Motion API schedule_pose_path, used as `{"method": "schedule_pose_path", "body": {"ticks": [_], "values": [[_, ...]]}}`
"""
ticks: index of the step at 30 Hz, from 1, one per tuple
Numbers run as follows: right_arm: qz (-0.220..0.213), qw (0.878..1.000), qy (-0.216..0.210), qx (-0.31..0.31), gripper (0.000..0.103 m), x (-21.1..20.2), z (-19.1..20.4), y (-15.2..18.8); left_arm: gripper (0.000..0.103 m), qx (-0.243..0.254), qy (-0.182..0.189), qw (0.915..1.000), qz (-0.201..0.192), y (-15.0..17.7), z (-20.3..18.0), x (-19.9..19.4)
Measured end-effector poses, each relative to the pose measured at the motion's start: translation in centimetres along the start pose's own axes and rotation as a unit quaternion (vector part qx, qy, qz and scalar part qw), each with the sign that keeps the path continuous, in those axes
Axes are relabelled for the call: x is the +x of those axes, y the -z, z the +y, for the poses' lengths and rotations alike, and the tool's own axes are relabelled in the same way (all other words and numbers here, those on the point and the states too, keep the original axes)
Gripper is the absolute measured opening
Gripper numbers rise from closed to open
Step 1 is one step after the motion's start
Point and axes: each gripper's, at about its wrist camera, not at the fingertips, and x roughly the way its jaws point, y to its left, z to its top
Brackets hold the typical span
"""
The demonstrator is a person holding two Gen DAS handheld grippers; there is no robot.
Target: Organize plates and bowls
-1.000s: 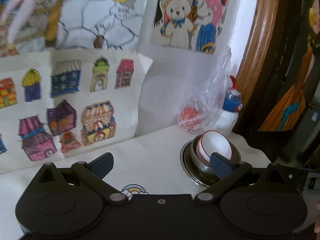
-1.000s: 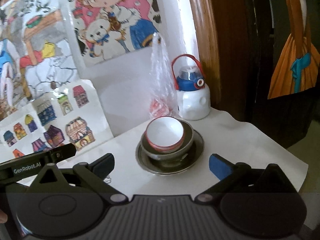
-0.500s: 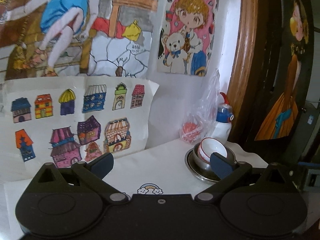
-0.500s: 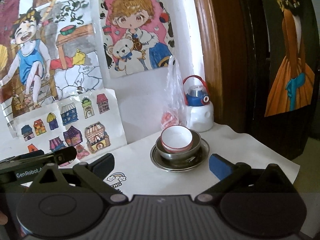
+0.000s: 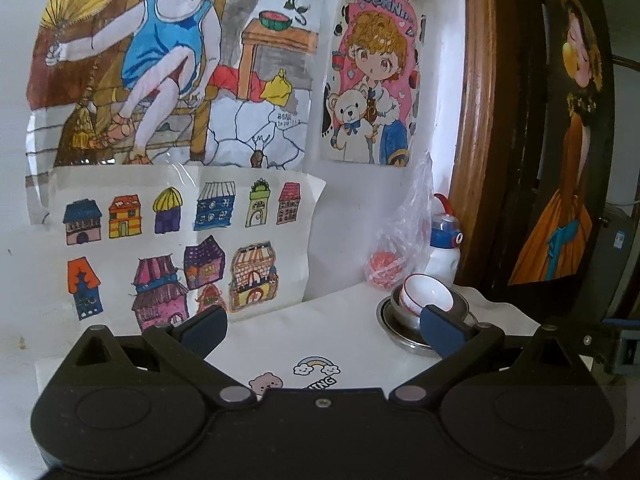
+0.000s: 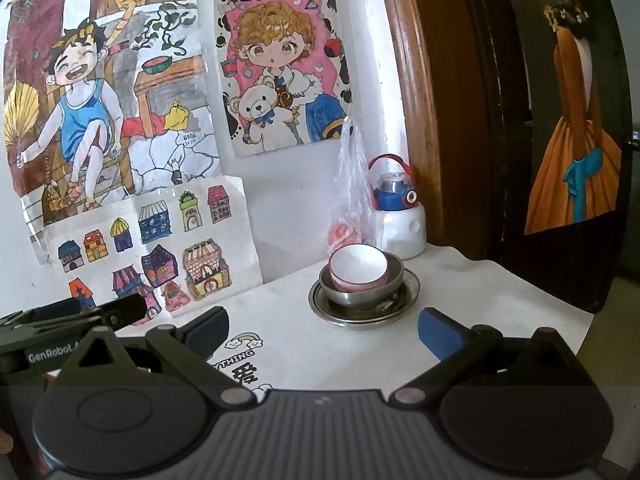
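Observation:
A white bowl with a red rim (image 6: 359,267) sits tilted inside a steel bowl (image 6: 362,293), which rests on a steel plate (image 6: 408,300) at the table's back right. In the left wrist view the same white bowl (image 5: 426,294), steel bowl (image 5: 400,308) and steel plate (image 5: 390,322) lie partly behind the right finger. My left gripper (image 5: 324,330) is open and holds nothing, well short of the stack. My right gripper (image 6: 324,330) is also open, with the stack beyond its fingers. The left gripper's body (image 6: 72,320) shows at the left edge of the right wrist view.
A white and blue water bottle (image 6: 398,216) and a clear plastic bag (image 6: 350,208) with something red inside stand against the wall behind the stack. A white cloth (image 6: 304,344) with printed cartoons covers the table. Drawings hang on the wall; a wooden door frame (image 6: 420,100) rises at right.
Both grippers have pulled back and up from the stack, which now looks smaller and farther. Neither gripper's opening has changed, and the bowls have not moved.

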Motion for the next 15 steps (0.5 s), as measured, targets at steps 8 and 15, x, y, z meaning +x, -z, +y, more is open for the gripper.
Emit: {"method": "schedule_pose_path", "body": {"ticks": [8,15], "values": [[-0.016,1.0,0.002,0.002,0.103,-0.8,0.2,1.2,0.102,0.01,-0.001,0.9999,-0.014,1.2,0.1,-1.2],[-0.037,0.999,0.011,0.019,0.103,-1.3,0.3,3.7,0.102,0.016,0.001,0.9998,-0.009,2.6,0.4,-1.7]]}}
